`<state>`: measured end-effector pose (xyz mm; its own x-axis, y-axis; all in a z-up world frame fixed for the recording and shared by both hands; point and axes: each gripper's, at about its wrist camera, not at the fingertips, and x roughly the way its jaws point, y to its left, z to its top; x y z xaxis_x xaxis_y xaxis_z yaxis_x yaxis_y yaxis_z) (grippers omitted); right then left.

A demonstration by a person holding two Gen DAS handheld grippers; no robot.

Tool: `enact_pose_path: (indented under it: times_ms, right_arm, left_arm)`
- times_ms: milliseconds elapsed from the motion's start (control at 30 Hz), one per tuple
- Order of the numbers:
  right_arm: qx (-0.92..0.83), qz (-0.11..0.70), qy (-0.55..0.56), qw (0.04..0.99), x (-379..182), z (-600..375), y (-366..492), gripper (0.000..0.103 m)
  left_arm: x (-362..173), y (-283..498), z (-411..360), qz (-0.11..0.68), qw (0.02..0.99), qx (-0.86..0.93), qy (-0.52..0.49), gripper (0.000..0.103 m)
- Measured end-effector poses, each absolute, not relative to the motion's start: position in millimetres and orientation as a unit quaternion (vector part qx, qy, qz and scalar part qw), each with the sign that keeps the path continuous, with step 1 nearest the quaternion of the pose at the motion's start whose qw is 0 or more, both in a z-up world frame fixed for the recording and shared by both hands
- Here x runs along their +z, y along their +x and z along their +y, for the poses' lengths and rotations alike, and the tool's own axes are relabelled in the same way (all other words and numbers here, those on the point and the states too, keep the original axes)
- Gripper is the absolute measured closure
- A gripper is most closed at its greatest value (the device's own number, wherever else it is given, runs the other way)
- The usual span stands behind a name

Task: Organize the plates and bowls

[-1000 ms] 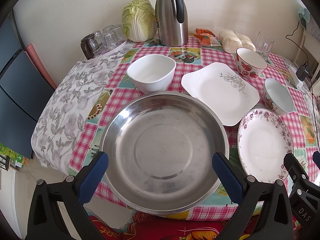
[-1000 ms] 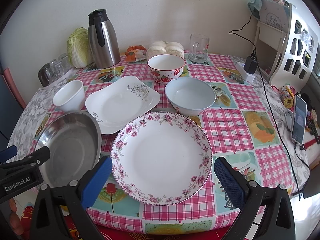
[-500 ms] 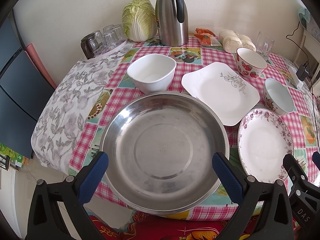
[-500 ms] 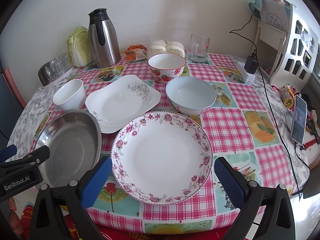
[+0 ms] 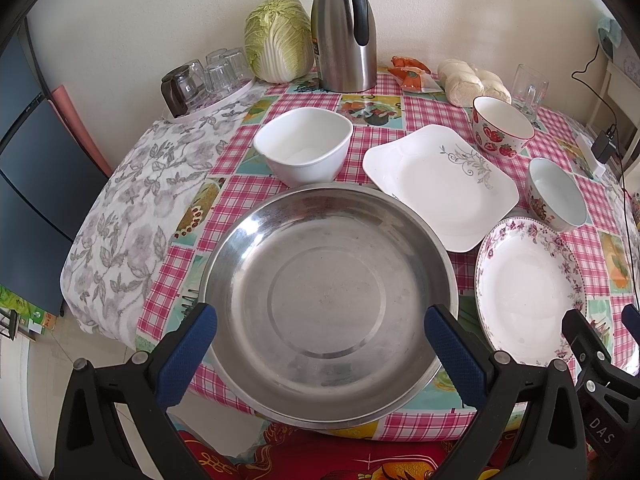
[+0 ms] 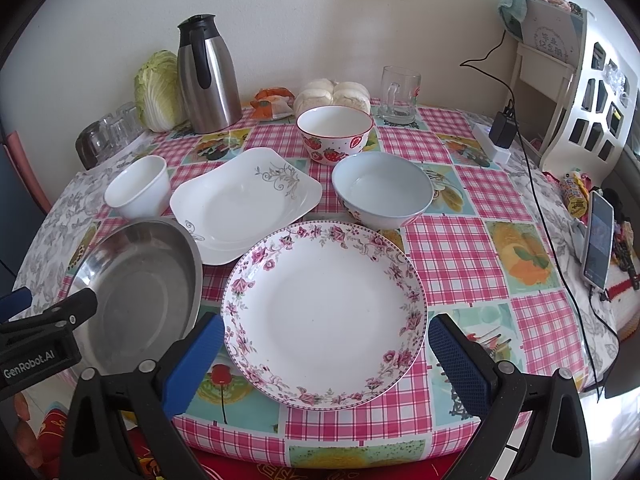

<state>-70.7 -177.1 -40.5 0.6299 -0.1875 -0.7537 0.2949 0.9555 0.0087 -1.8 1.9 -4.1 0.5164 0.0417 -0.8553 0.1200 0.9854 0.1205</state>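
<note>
Left wrist view is looking down over a round surface (image 5: 248,200) covered in a pink checked cloth, where the left gripper (image 5: 320,340) is hovering wide open over the near edge, holding nothing. Its two blue fingers (image 5: 186,354) are flanking the near rim of a large steel basin (image 5: 328,292), which is sitting at the front of the surface and jutting slightly past the edge. Behind the basin a plain white bowl (image 5: 304,150) is standing, and to its right a square white plate (image 5: 440,184) with a grey scroll motif is lying, its near corner just beside the basin rim. A strawberry bowl (image 5: 502,128) is sitting farther back, with a pale blue bowl (image 5: 558,196) nearer and to the right. A floral plate (image 5: 528,288) is resting just beside the basin on the right.

Right wrist view is showing the right gripper (image 6: 324,364) spread equally wide and empty, its fingers standing either side of the floral plate's near rim without visibly touching it. The left gripper's black body is showing at the lower left of that view, over the basin.

Along the wall a steel thermos jug (image 5: 344,28), a cabbage (image 5: 278,38), some upturned glasses (image 5: 208,78), steamed buns (image 5: 468,80) and a glass mug (image 6: 400,96) are standing. A phone (image 6: 598,240) is lying at the far right
</note>
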Motion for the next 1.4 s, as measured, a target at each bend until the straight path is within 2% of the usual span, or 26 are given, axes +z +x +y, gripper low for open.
enact_pose_path:
  times_ms: [200,600,733,1100,1133,1200,1267,1367,1400]
  right_arm:
    - [-0.117,0.404,0.064,0.905,-39,-174,-59,0.0]
    - [-0.001,0.402,0.104,0.91,-54,-152,-5,0.0]
    - [0.016,0.423,0.116,0.899,-67,-145,5,0.0]
    - [0.056,0.467,0.098,0.877,-84,-110,24,0.001]
    - [0.056,0.467,0.099,0.877,-85,-109,25,0.003]
    - [0.062,0.467,0.103,0.876,-86,-108,29,0.019]
    - [0.073,0.469,0.105,0.874,-88,-105,33,0.03]
    - [0.074,0.474,0.103,0.872,-92,-104,38,0.044]
    - [0.072,0.475,0.105,0.87,-94,-105,39,0.051]
  left_arm:
    - [-8,8,25,0.502,0.864,-0.026,0.017,0.0]
    - [-25,34,112,0.472,0.871,0.032,-0.132,0.0]
    - [-30,40,124,0.459,0.878,0.045,-0.129,0.0]
    - [-56,54,136,0.505,0.849,0.038,-0.153,0.0]
    - [-59,55,137,0.509,0.845,0.042,-0.155,0.0]
    - [-64,55,142,0.513,0.84,0.044,-0.171,0.0]
    - [-69,56,146,0.515,0.836,0.04,-0.184,0.001]
    - [-75,57,146,0.524,0.829,0.032,-0.193,0.008]
    - [-77,58,145,0.527,0.827,0.027,-0.196,0.013]
